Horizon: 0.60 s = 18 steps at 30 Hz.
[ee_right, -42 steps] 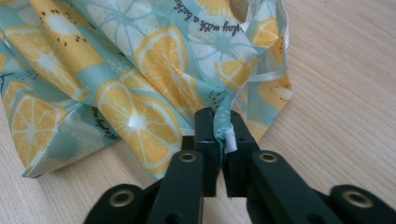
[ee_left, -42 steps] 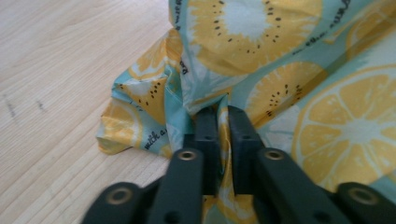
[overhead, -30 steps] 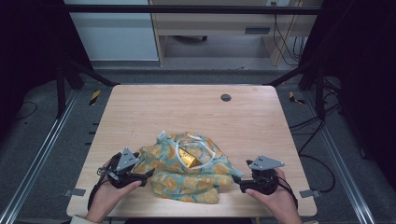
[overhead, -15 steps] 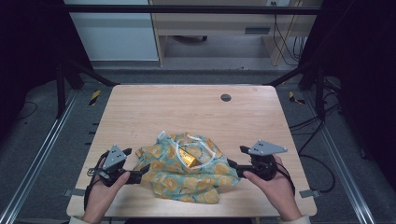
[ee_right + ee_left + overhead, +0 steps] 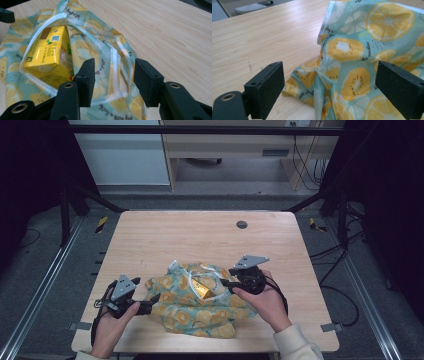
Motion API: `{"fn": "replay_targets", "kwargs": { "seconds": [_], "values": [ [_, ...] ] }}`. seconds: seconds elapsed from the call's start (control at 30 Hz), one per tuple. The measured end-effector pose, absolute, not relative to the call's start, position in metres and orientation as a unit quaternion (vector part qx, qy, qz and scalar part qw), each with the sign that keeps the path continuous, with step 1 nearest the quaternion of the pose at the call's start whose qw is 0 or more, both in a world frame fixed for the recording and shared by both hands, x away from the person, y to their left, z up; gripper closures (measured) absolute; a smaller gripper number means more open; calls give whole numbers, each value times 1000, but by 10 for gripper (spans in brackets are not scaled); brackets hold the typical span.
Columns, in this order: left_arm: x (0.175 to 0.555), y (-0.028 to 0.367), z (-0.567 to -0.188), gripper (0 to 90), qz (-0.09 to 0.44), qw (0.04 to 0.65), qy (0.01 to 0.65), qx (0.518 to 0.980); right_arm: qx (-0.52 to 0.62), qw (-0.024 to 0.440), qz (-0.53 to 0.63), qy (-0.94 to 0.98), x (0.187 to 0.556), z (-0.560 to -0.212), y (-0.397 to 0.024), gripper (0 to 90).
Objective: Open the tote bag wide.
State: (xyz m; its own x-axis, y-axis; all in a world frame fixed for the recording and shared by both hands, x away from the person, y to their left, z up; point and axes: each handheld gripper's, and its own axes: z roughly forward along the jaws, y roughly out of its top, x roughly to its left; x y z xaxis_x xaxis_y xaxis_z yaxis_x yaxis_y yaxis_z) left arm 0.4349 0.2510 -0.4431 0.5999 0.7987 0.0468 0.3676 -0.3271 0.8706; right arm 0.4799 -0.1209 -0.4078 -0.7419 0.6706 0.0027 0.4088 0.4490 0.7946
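A teal cloth bag printed with lemon and kiwi slices lies crumpled on the near half of the wooden table. A yellow drink carton sits inside its open mouth, also seen from above as the carton. My right gripper is over the bag's rim with the white handle strap between its jaws. Those jaws have just been closing, and a gap is still left at each pad. My left gripper stands wide open at the bag's left edge, with cloth between the jaws but untouched.
A dark round grommet sits in the table's far middle. The far half of the table is bare wood. Black frame rails and cables run along both sides, and a desk stands beyond the far edge.
The right gripper has moved in from the bag's right side and up onto its mouth, and its jaws now stand narrower. The left hand has barely shifted.
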Motion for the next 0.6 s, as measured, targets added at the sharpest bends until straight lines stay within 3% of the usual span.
{"fn": "replay_targets", "kwargs": {
  "seconds": [0.13, 0.27, 0.37, 0.6],
  "values": [
    [442, 241, -432, 98, 240, 437, 370, 784, 318, 156, 414, 839, 481, -410, -114, 495],
    [457, 221, -413, 98, 232, 428, 358, 797, 316, 161, 416, 837, 474, -414, -115, 599],
    [470, 202, -399, 96, 230, 418, 349, 807, 310, 172, 424, 833, 462, -413, -122, 622],
    [498, 164, -380, 84, 229, 393, 349, 819, 343, 188, 436, 811, 450, -416, -147, 569]
  ]
}}
